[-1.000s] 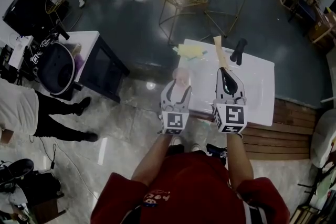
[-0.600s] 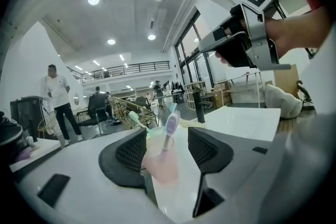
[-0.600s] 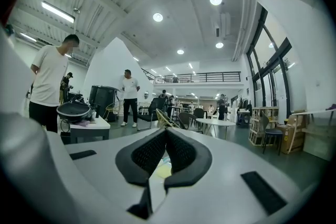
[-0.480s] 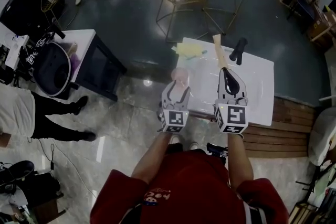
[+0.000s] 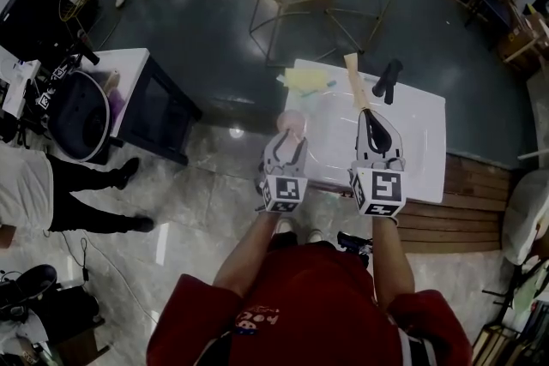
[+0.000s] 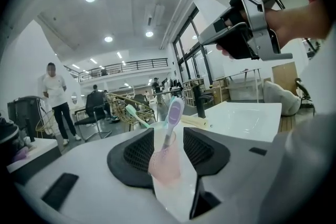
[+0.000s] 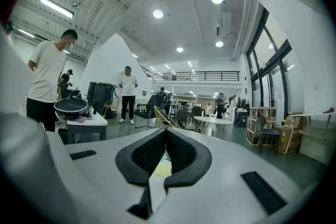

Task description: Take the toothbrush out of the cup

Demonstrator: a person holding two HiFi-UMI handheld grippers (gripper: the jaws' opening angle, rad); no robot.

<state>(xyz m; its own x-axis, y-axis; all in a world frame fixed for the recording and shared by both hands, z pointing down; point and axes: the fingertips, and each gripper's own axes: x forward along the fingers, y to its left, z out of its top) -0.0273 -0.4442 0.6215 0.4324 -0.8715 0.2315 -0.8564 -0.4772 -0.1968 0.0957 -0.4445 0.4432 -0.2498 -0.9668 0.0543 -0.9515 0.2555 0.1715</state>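
**Pink cup between the left jaws, toothbrush standing in it**

A toothbrush (image 6: pixel 173 113) with a purple head is standing head-up in a translucent pink cup (image 6: pixel 165 164), tilting slightly to the right. A second, green toothbrush (image 6: pixel 134 114) is slanting out to the left and appears to rise from the same cup. The cup is resting at the near left edge of a white tabletop (image 5: pixel 420 141). The left gripper (image 6: pixel 168 132) is reaching around the cup. Its jaws have just been closing, and their black pads are now pressing against the cup's sides. The right gripper (image 7: pixel 166 132) is hovering over the tabletop to the right of the cup, apart from it. Its jaws are clenched tip to tip, with nothing between them. Farther back on the tabletop, a yellow sheet (image 5: pixel 304 81), a pale wooden handle (image 5: pixel 354 80) and a black upright object (image 5: pixel 388 81) are lying near one another.
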